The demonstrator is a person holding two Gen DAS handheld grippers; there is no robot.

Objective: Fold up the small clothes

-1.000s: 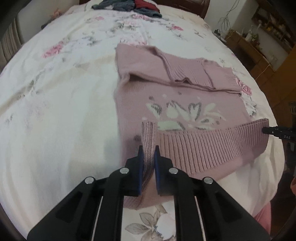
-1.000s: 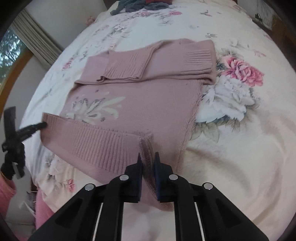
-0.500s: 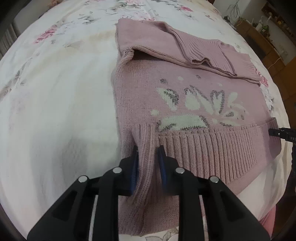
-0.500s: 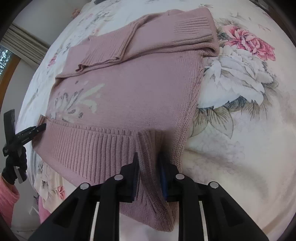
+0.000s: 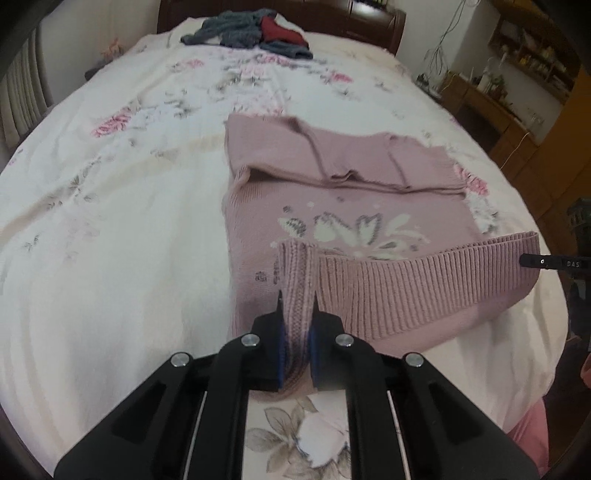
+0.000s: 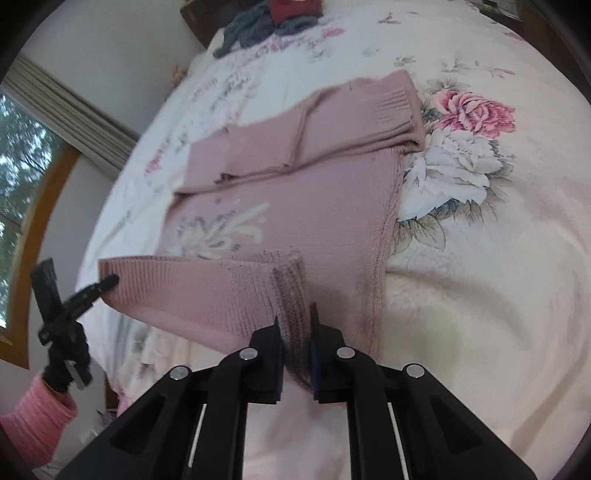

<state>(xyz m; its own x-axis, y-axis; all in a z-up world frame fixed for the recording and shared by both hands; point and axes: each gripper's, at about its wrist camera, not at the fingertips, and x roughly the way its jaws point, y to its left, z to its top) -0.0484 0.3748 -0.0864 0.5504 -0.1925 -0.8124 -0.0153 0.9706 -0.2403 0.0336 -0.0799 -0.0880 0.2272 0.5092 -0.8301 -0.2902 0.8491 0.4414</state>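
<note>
A pink knit sweater [image 5: 354, 206] with a white flower pattern lies on the bed, its sleeves folded across the far part [image 6: 295, 147]. My left gripper [image 5: 295, 302] is shut on the left corner of the ribbed hem [image 5: 406, 284]. My right gripper [image 6: 294, 314] is shut on the hem's right corner [image 6: 288, 284]. The hem hangs lifted between the two grippers, above the bed. The right gripper's tip [image 5: 535, 261] shows at the right of the left wrist view. The left gripper [image 6: 92, 290] and a pink sleeve [image 6: 35, 413] show in the right wrist view.
A floral bedspread [image 5: 129, 221] covers the bed. A pile of grey and red clothes [image 5: 255, 33] lies near the headboard [image 5: 369, 14]. Wooden furniture [image 5: 517, 122] stands to the right of the bed. A window with a curtain [image 6: 66, 110] is on the left.
Both grippers have pulled back and risen with the hem, lifting it off the bed; half a second ago they were lower and closer over the sweater.
</note>
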